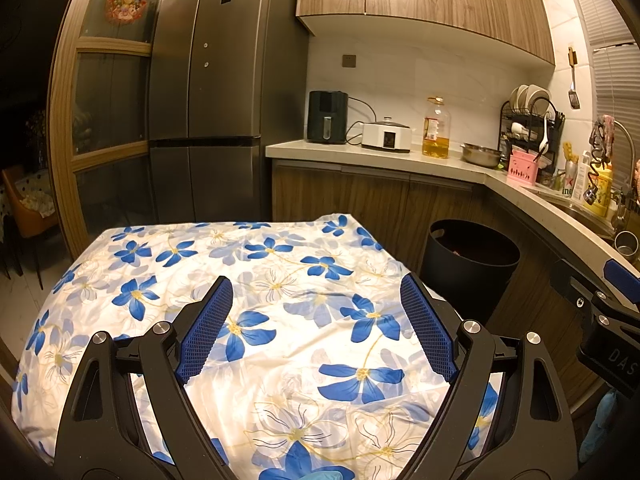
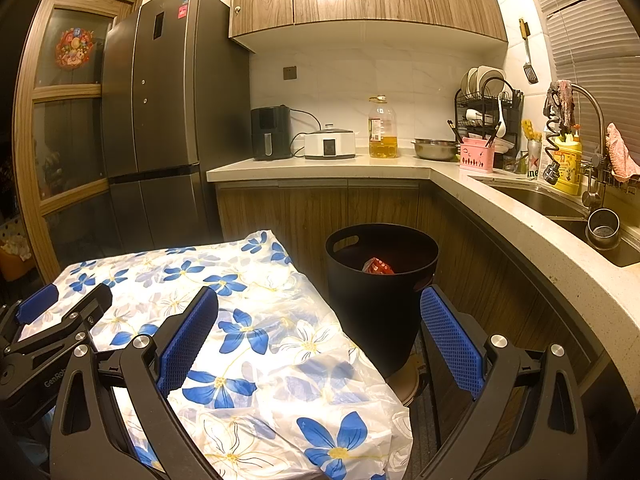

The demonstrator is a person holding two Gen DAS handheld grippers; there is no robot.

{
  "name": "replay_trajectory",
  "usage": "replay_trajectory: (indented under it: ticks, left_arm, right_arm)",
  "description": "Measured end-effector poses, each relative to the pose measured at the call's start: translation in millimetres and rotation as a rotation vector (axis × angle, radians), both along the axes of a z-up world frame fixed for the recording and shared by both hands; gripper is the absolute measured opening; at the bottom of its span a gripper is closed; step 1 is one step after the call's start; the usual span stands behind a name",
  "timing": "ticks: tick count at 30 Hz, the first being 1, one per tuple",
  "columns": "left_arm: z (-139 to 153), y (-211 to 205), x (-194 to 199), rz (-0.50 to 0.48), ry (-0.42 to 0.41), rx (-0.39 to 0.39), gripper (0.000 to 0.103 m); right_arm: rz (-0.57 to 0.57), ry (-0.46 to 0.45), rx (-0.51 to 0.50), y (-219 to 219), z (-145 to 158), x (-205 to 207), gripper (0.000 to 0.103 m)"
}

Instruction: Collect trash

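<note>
A black trash bin (image 2: 380, 280) stands on the floor to the right of a table with a blue-flowered cloth (image 2: 248, 320). A red wrapper (image 2: 378, 266) lies inside the bin. The bin also shows in the left wrist view (image 1: 468, 264). My left gripper (image 1: 316, 304) is open and empty above the cloth (image 1: 224, 280). My right gripper (image 2: 320, 320) is open and empty, over the table's right edge, just short of the bin. Each gripper shows at the edge of the other's view. I see no loose trash on the cloth.
A dark fridge (image 2: 160, 120) stands behind the table. An L-shaped counter (image 2: 320, 166) holds an air fryer (image 2: 271, 133), a cooker, an oil bottle (image 2: 383, 130), a steel bowl and a dish rack (image 2: 486, 112). A sink (image 2: 560, 204) lies at right.
</note>
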State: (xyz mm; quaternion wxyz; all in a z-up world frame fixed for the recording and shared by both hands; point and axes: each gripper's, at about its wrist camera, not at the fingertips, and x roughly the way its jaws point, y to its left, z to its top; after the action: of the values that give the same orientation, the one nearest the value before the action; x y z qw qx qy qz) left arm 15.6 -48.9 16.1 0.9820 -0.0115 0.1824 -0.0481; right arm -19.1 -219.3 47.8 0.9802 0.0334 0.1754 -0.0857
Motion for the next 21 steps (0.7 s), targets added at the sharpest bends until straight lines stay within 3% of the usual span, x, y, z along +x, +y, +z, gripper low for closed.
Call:
replay_trajectory:
  ticks: [10,21]
  left_arm:
    - [1.1,-1.5,0.1,-0.003,0.001,0.003,0.085]
    - [2.8,-2.2,5.2,-0.011,0.014,-0.016,0.092]
  right_arm:
    - [-0.001,-0.003,0.001,-0.1,0.3,-1.3,0.097]
    - [-0.006,-0.003,-0.001,-0.1,0.6,0.6,0.097]
